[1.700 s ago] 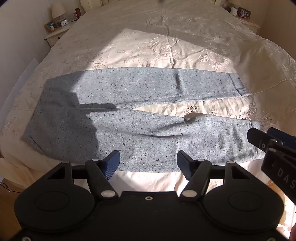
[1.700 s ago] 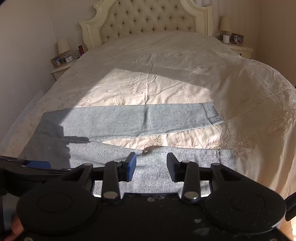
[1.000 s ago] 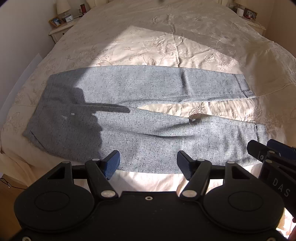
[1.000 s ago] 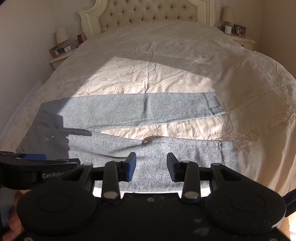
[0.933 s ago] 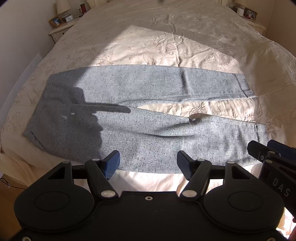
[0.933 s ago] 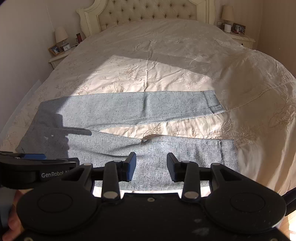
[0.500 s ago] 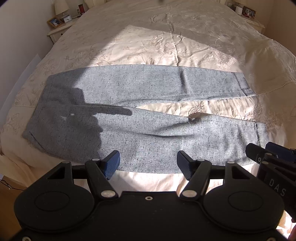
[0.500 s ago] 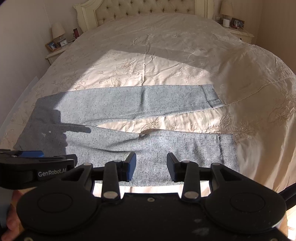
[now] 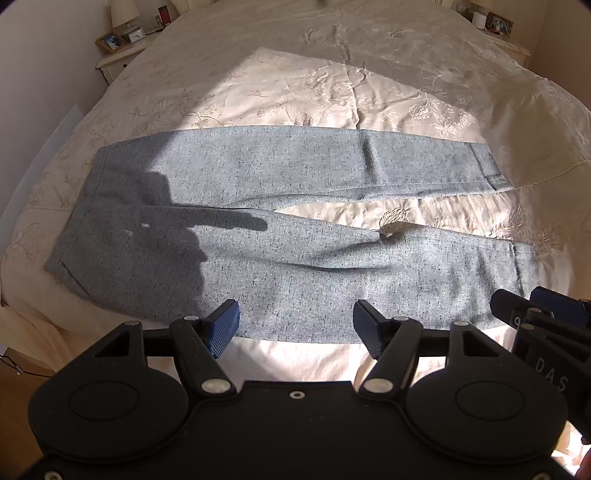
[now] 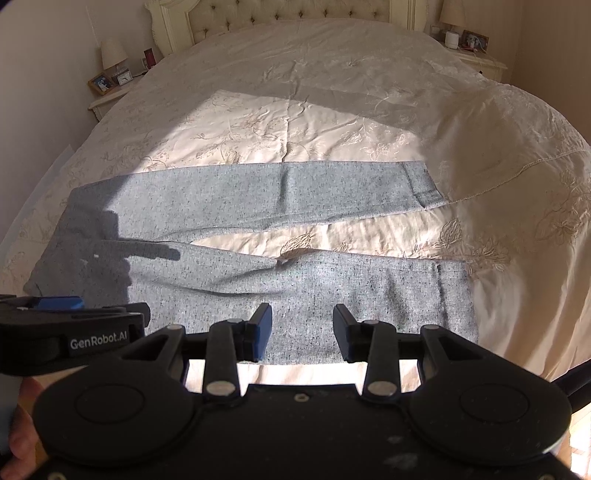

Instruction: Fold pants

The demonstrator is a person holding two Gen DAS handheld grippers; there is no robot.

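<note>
**A:** What lies on the bed?

**B:** A pair of grey flecked woven pants point(image 9: 280, 236) is spread flat across a cream embroidered bedspread point(image 9: 332, 88), near its front edge. The waistband sits at the left, and the two legs run to the right, parted in a narrow V with bedspread showing between them. The far leg ends at a cuff on the right; the near leg ends a little further right and closer to the cameras. A patch of sunlight covers the middle of the bed, and a dark shadow falls over the waist end.

**A:** Where are the grippers?

**B:** The left gripper point(image 9: 295, 325), black with blue ribbed pads, hangs above the near leg's lower edge, its jaws spread wide with nothing between them. The right gripper point(image 10: 301, 332) hovers over the same leg, further toward the cuff, also released and empty. Neither one touches the cloth. In the right wrist view part of a hand point(image 10: 18, 432) shows at the bottom left corner.

**A:** Anything else around?

**B:** A cream tufted headboard point(image 10: 288, 14) stands at the far end, with a pale bedside table point(image 10: 107, 96) on the left carrying a small lamp and a clock.
</note>
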